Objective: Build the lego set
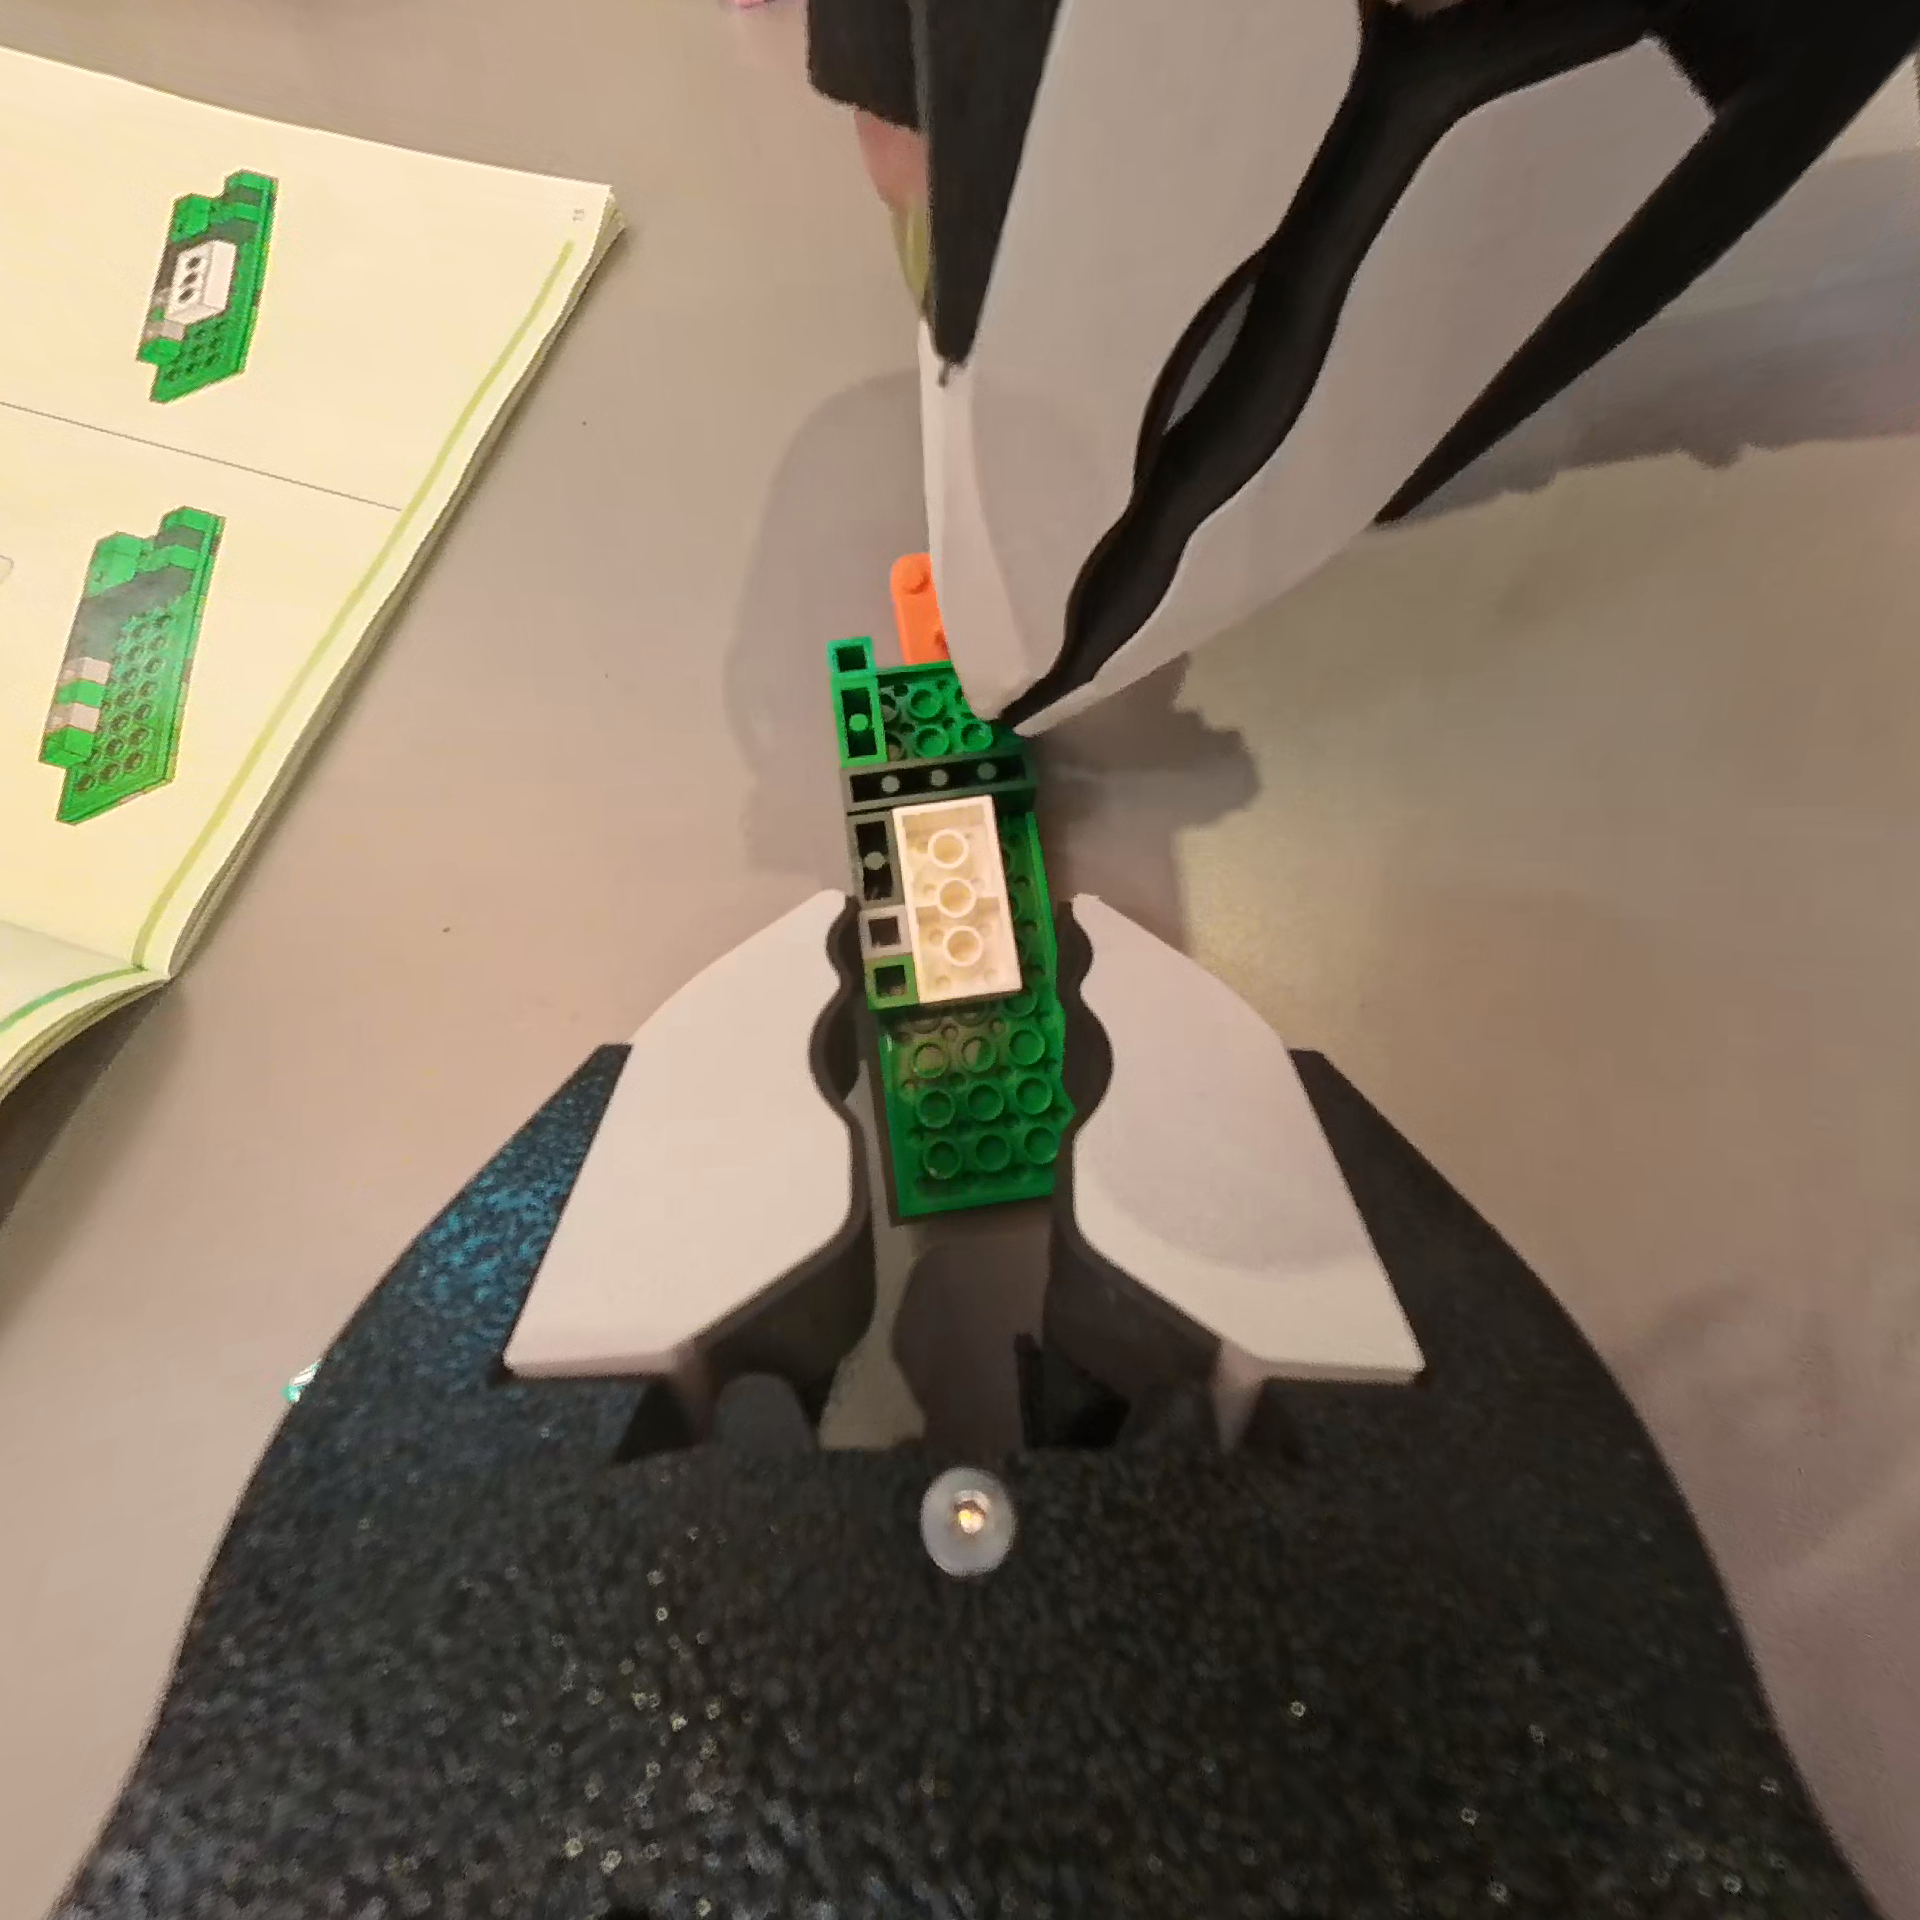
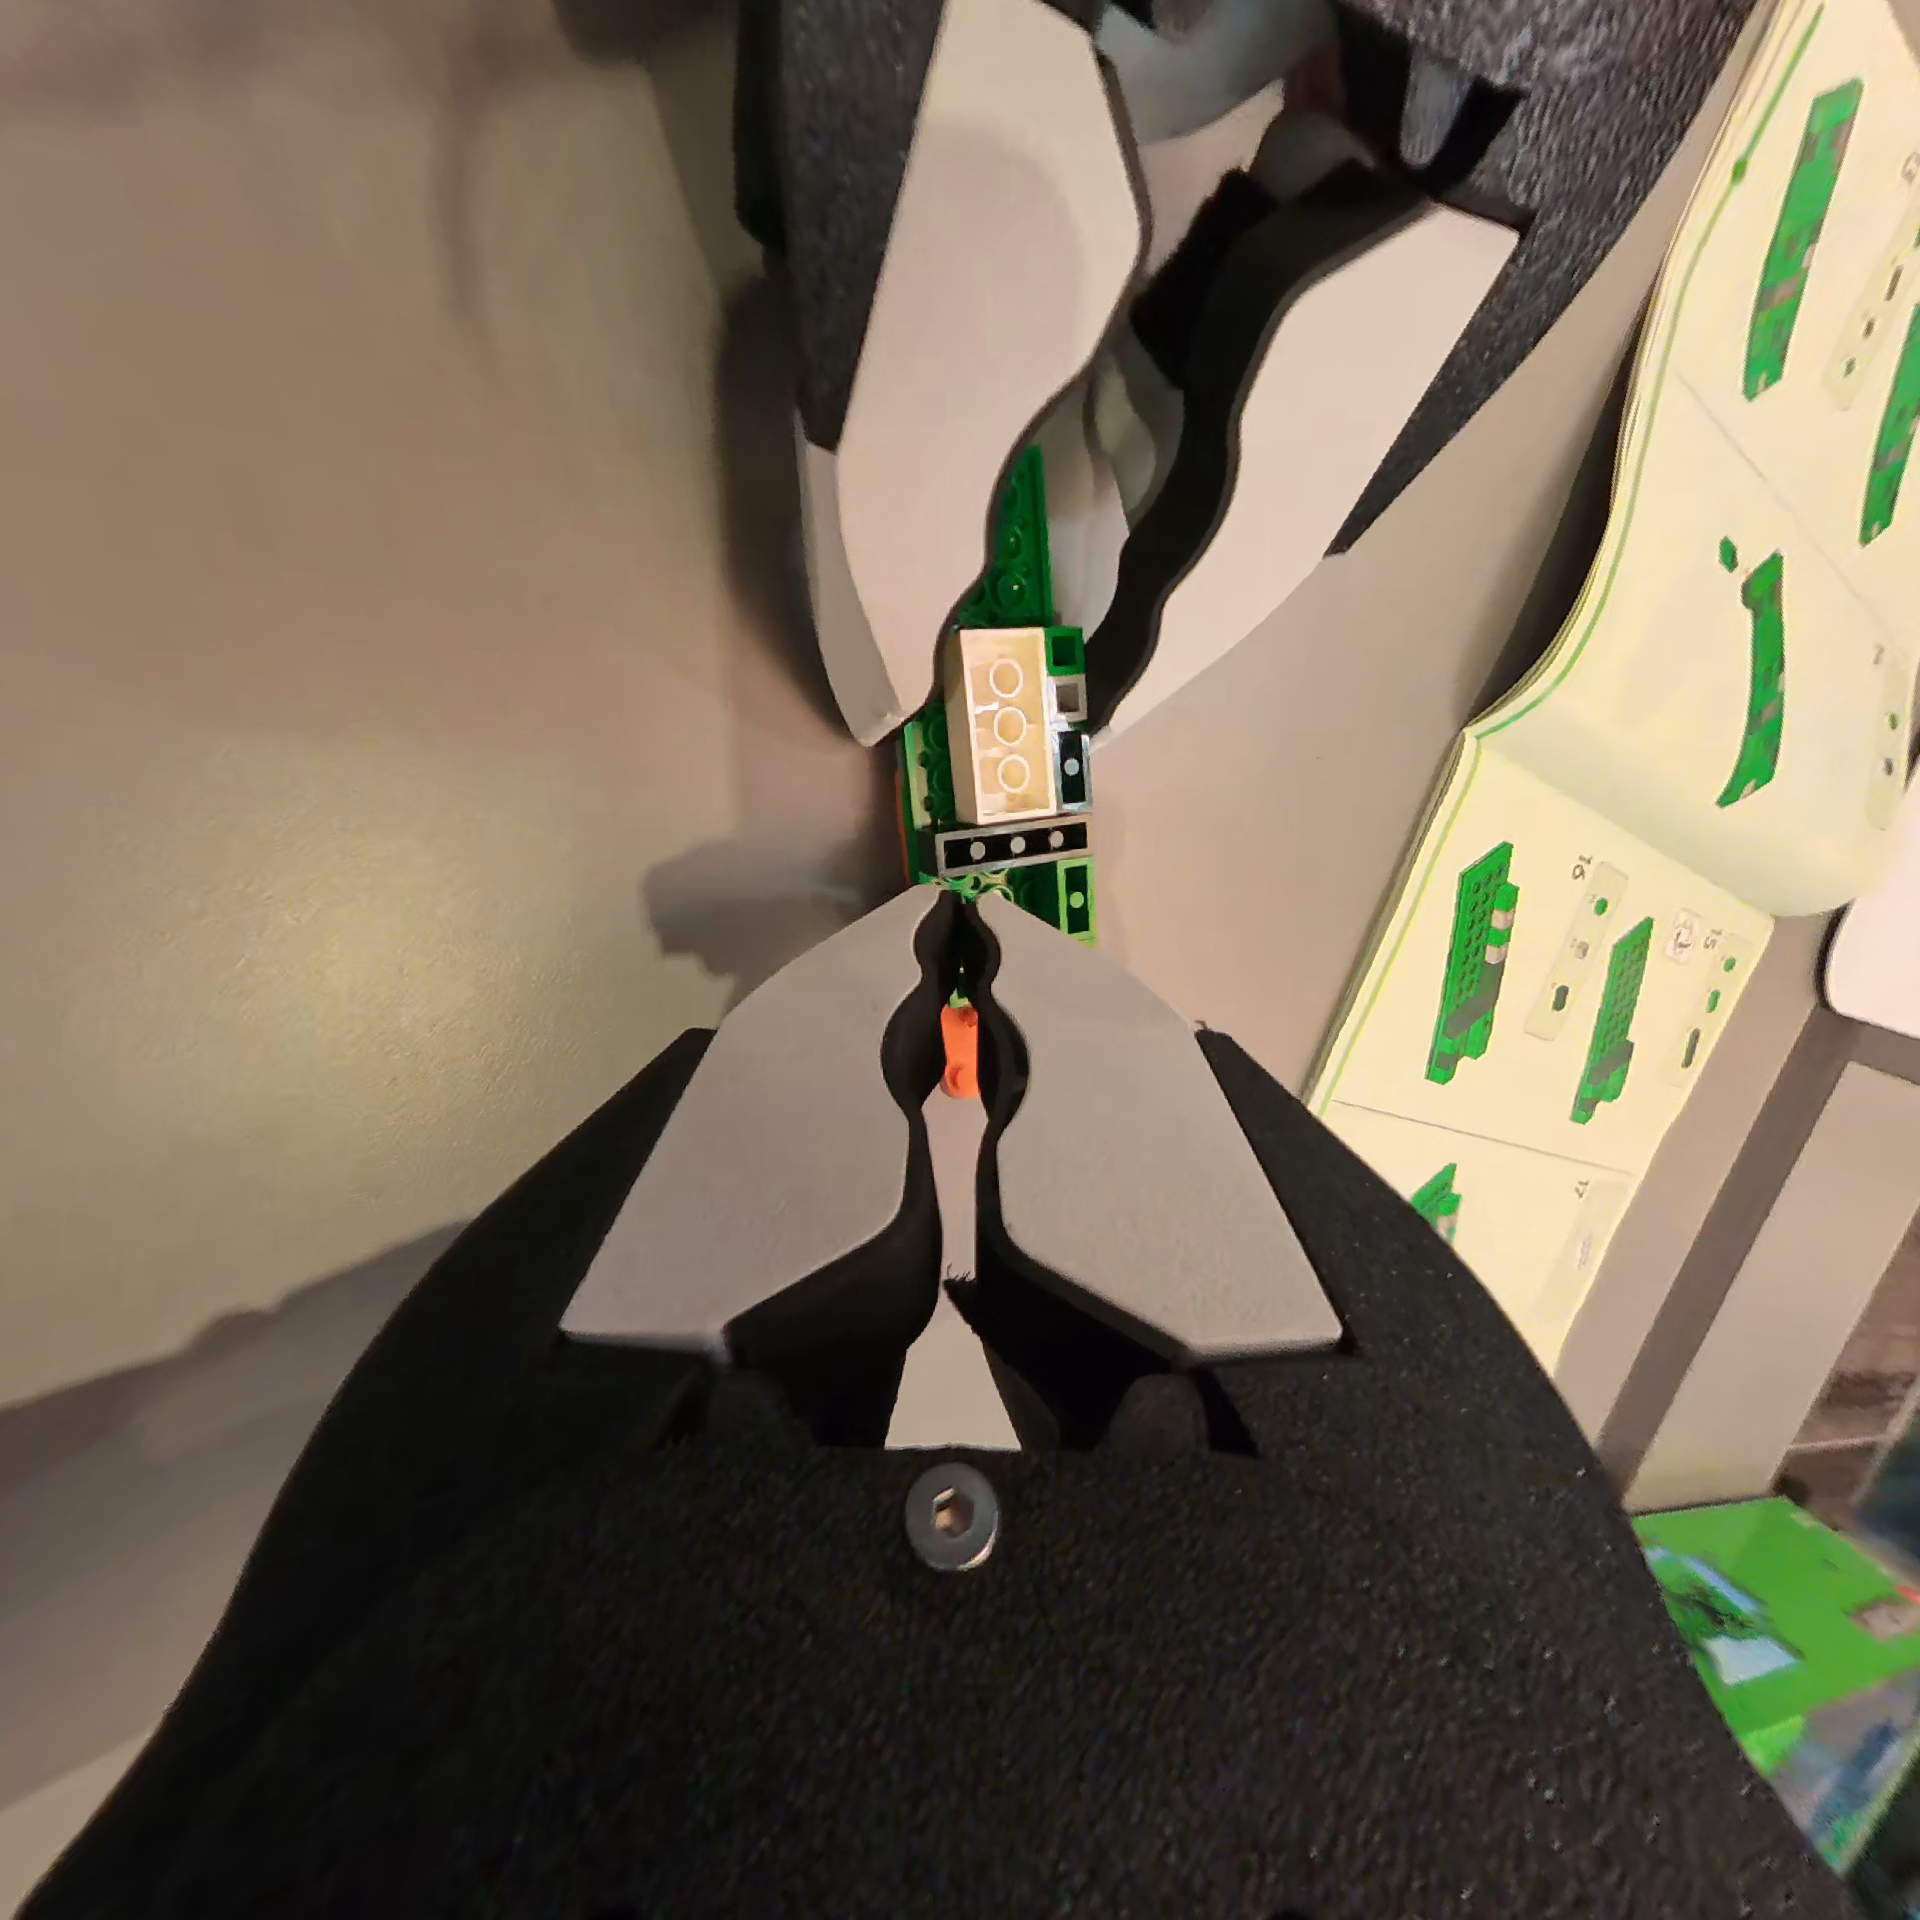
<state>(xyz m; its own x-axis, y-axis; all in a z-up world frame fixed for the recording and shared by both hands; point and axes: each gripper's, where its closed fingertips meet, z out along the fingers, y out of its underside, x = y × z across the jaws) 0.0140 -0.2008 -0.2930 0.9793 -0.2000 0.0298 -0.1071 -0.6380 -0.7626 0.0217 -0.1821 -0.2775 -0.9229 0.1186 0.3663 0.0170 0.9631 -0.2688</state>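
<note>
A green lego assembly (image 1: 977,1101) lies along my left gripper (image 1: 958,906), whose jaws are shut on its long sides. A white three-stud brick (image 1: 951,862) and a black strip (image 1: 935,781) sit on it. An orange piece (image 1: 916,608) sticks out past its far end. My right gripper (image 1: 1006,713) comes in from the top right, tips together, touching the far green corner. In the right wrist view my right gripper (image 2: 954,906) is shut against the assembly (image 2: 1023,566), and the orange piece (image 2: 958,1049) shows through the gap between its fingers. The left gripper (image 2: 992,717) holds the assembly from the far side.
An open instruction booklet (image 1: 312,499) lies on the grey table (image 1: 520,935) to the left of the assembly; it also shows in the right wrist view (image 2: 1558,935). A green box (image 2: 1787,1621) sits at the lower right of that view.
</note>
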